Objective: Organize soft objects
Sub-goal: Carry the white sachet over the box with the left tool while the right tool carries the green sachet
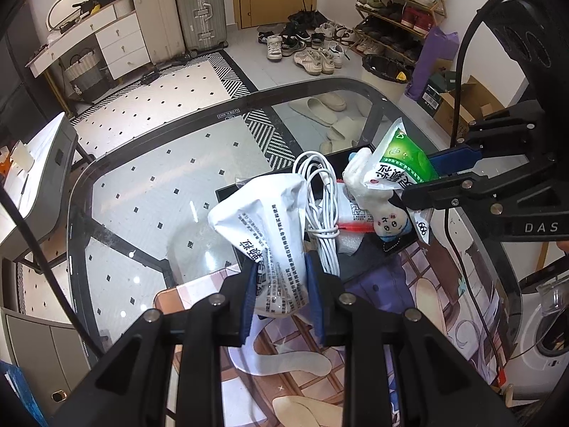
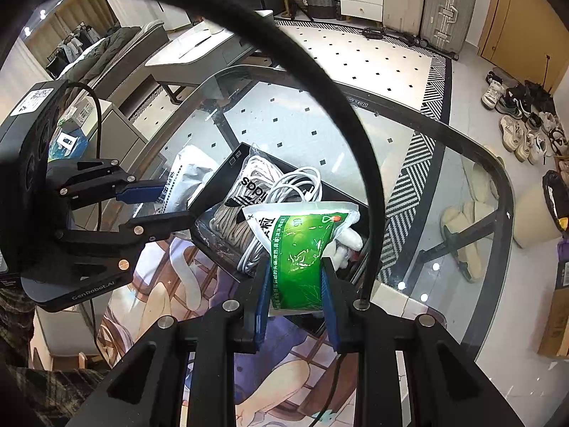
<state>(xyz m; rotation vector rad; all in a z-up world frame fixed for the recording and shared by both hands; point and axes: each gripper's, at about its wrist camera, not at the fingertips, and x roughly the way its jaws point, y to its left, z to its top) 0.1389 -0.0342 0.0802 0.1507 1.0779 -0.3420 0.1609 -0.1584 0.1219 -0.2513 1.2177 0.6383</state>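
Tools [image 1: 281, 299] [image 2: 295, 295] gripping crumpled pouches [image 1: 263, 227]

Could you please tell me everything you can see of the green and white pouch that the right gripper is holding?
The green and white pouch is a soft, glossy plastic sachet: white along its sealed top edge, bright green below, with printed text. The right gripper has its jaws shut on the lower part, so the sides bulge and crease. It is held lifted, tilted, above the black tray, over the white cable and in front of a white plush toy. Whether it touches the toy is unclear.
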